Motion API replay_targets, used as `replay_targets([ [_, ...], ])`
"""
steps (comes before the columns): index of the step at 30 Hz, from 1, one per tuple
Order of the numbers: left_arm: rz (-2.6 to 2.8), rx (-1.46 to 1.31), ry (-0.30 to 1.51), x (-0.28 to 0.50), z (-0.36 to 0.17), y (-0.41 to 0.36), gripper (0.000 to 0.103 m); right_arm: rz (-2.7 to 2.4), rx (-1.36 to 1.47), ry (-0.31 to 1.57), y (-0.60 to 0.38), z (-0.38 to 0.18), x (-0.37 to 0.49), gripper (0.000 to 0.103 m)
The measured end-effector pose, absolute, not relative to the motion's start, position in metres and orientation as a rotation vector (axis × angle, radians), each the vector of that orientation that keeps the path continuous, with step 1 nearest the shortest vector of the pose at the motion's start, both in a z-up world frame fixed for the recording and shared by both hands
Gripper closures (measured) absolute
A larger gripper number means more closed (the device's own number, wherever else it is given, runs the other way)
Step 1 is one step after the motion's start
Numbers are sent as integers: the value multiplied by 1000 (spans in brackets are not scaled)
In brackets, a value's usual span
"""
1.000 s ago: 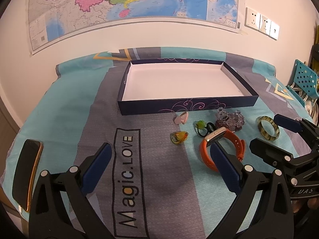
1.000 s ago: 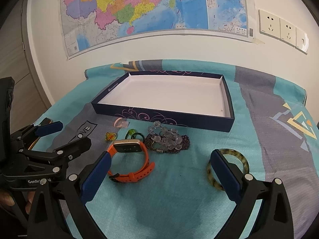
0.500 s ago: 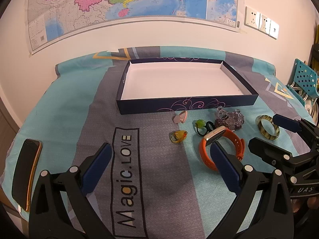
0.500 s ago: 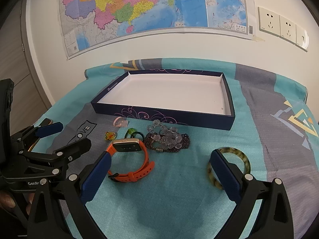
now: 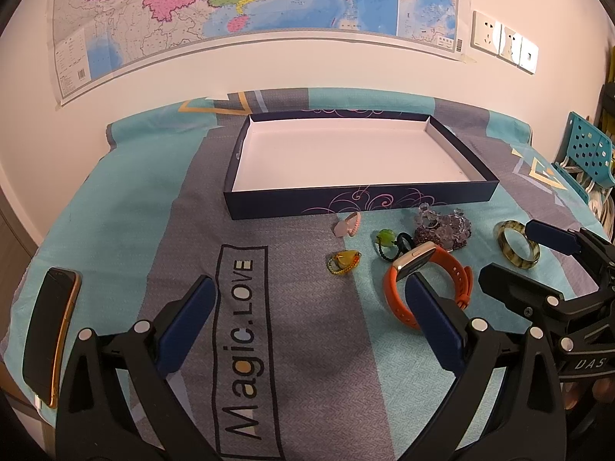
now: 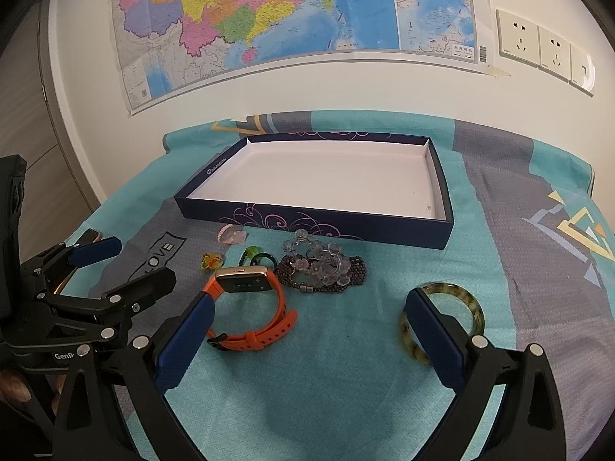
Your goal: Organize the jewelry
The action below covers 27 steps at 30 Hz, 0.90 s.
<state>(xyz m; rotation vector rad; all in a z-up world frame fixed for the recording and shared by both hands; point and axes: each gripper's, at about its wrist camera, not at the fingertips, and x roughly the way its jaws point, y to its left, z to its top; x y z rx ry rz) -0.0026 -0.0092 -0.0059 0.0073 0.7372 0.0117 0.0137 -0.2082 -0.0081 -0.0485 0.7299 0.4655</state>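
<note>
Left wrist view. Left gripper (image 5: 307, 307): jaws spread wide, nothing between them, held low over the grey band of the bedspread (image 5: 127, 199) printed "Magic.LOVE". Box (image 5: 357, 201): shallow, dark blue with a white floor, nothing in it, lying towards the wall. Jewelry, all on the cloth in front of the box:
- pink ring (image 5: 349, 224), just beside the box's near wall;
- yellow ring (image 5: 344, 261), nearer the gripper;
- green ring (image 5: 385, 237), touching a black loop;
- bead bracelets (image 5: 444, 226), clear and dark purple, heaped together;
- orange watch (image 5: 430, 272), standing on its strap, partly behind the gripper's right finger;
- amber bangle (image 5: 517, 249), lying flat, far right.

Right gripper (image 5: 519, 257): enters from the right, jaws wide apart, one blue pad over the bangle. Phone (image 5: 50, 330): at the left edge of the cloth. Map (image 5: 246, 4) on the wall, sockets (image 5: 503, 46) beside it.

Right wrist view. Right gripper (image 6: 307, 330): jaws wide, holding nothing, low over the teal cloth. Watch (image 6: 250, 299) just inside its left finger; bangle (image 6: 449, 315) partly hidden behind its right finger. Bracelets (image 6: 323, 269) lie between the watch and the box (image 6: 319, 223), touching neither. Rings in a cluster to the left: pink (image 6: 230, 235), yellow (image 6: 211, 261), green (image 6: 253, 251). Left gripper (image 6: 130, 265): at the left edge, jaws apart, holding nothing.
</note>
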Motion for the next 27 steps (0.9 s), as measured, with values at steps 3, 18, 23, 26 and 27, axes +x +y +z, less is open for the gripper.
replay_targets([
  [3,12,8,737,-3,-6,-9,6,464,-49,730,-208,-8,14,7],
  [18,11,11,739,-3,-7,-11,6,467,-48,731,-208,-9,12,7],
  [23,11,11,739,-3,-7,-11,6,466,-46,732,-208,-9,13,7],
  [26,11,11,740,-3,-7,-11,6,467,-46,733,-207,-9,13,7],
  [27,11,11,739,-2,-7,-11,6,467,-46,733,-207,-9,13,7],
])
